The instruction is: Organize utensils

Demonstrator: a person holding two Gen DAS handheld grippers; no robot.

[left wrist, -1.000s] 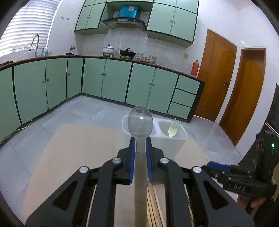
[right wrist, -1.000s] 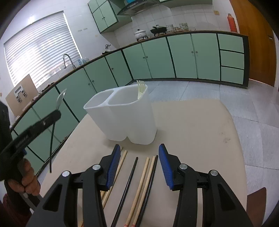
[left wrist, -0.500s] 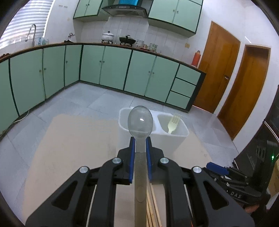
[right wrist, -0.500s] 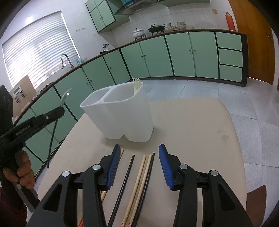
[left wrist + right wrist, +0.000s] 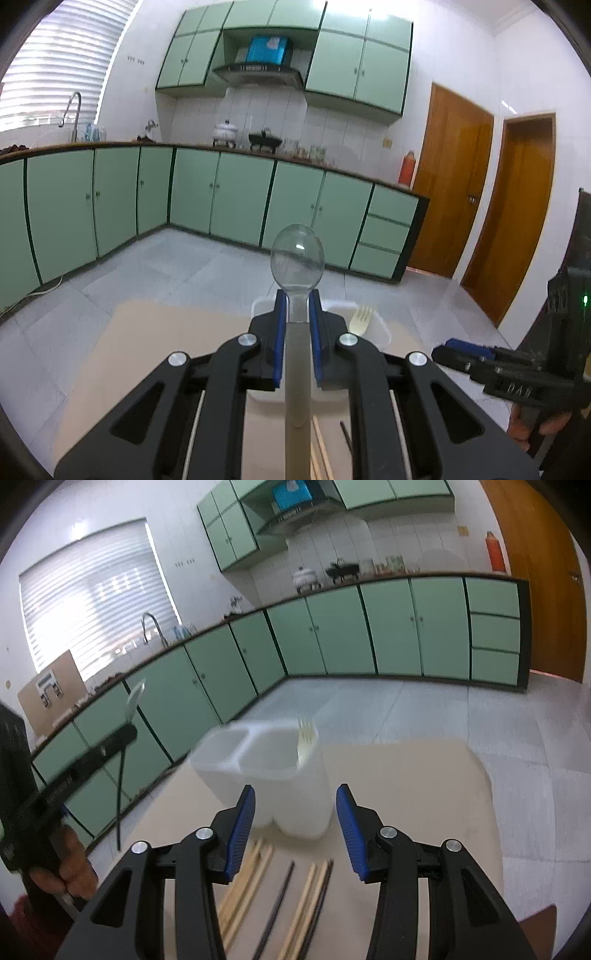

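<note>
My left gripper (image 5: 297, 308) is shut on a clear plastic spoon (image 5: 297, 260), bowl pointing up and forward, above the table's near side. The spoon and left gripper also show at the left of the right wrist view (image 5: 133, 696). A white two-compartment holder (image 5: 280, 775) stands on the beige table (image 5: 424, 794); a pale plastic fork (image 5: 306, 734) stands in its right compartment. In the left wrist view the holder (image 5: 376, 326) is partly hidden behind my fingers. My right gripper (image 5: 295, 823) is open and empty above several wooden and black chopsticks (image 5: 280, 897) lying in front of the holder.
Green kitchen cabinets (image 5: 221, 195) run along the far walls. Two wooden doors (image 5: 454, 184) are at the right. The table's far edge (image 5: 476, 753) drops to a grey tiled floor. The right gripper's body (image 5: 517, 373) sits at the left wrist view's right side.
My left gripper has tilted up and risen with the spoon, so the holder now sits lower in its view. My right gripper has moved closer to the holder, still open.
</note>
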